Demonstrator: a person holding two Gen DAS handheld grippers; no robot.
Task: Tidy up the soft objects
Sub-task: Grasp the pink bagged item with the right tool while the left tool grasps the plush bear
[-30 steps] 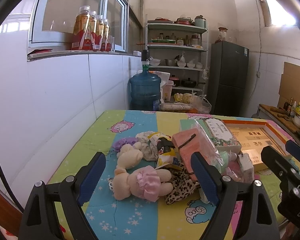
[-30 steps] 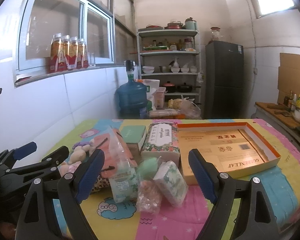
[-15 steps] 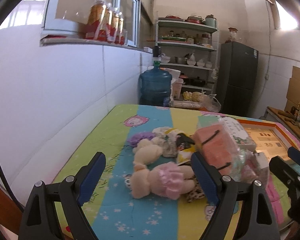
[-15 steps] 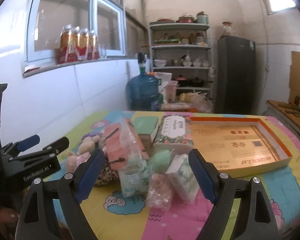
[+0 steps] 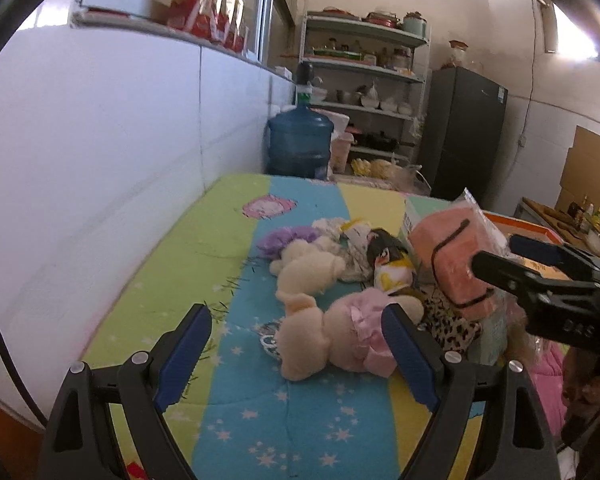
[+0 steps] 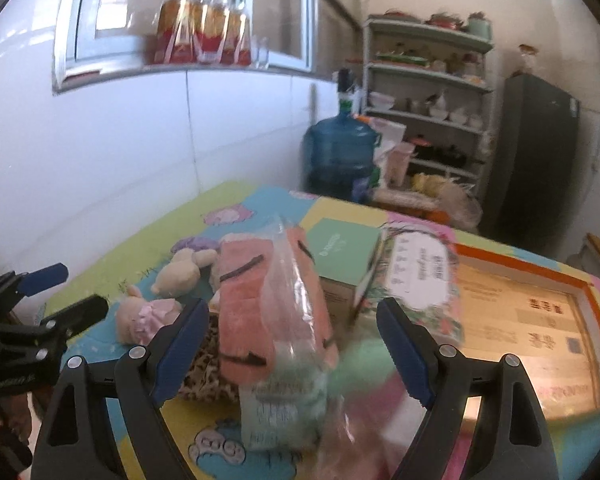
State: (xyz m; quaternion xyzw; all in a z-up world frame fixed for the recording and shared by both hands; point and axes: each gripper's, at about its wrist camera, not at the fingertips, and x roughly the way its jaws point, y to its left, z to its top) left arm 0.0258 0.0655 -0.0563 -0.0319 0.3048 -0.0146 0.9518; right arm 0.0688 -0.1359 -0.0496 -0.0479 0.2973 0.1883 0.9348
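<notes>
- Soft objs: all in one loose pile mid-surface, none sorted yet as far as I can see. Plush doll in pink dress [image 5: 340, 340] lies nearest my left tool, a cream plush [image 5: 308, 268] just behind it, touching; purple fluffy item [image 5: 284, 236] at the far edge of the pile.
- Pink folded cloth in clear bag [image 6: 276, 292] sits on top of the pile, leaning on a leopard-print fabric [image 6: 208, 376]; a pale green pack [image 6: 280, 404] lies in front, nearest my right tool. Blurred pink/green items to its right, can't ID.
- Left tool [image 5: 296, 344]: jaws wide apart, nothing held; doll lies between and just beyond the tips, no pad contact visible.
- Right tool [image 6: 292, 344]: jaws wide but starting to close; bagged cloth and green pack sit in the gap, pads not pressing on them.
- Orange-rimmed tray/box [image 6: 540, 280] at right of pile holds no soft item; likely the destination, my judgement only.
- Progress: approx. nil. Nothing placed, whole pile left to do.
- Writing: tray floor printed w/ characters and a QR code, not legible. Floral tissue pack [image 6: 420, 276] has a white label, text too blurred. Green box [image 6: 344, 252] has small print, unreadable.
- Surface [image 5: 160, 264]: striped cartoon cloth, pastel.
</notes>
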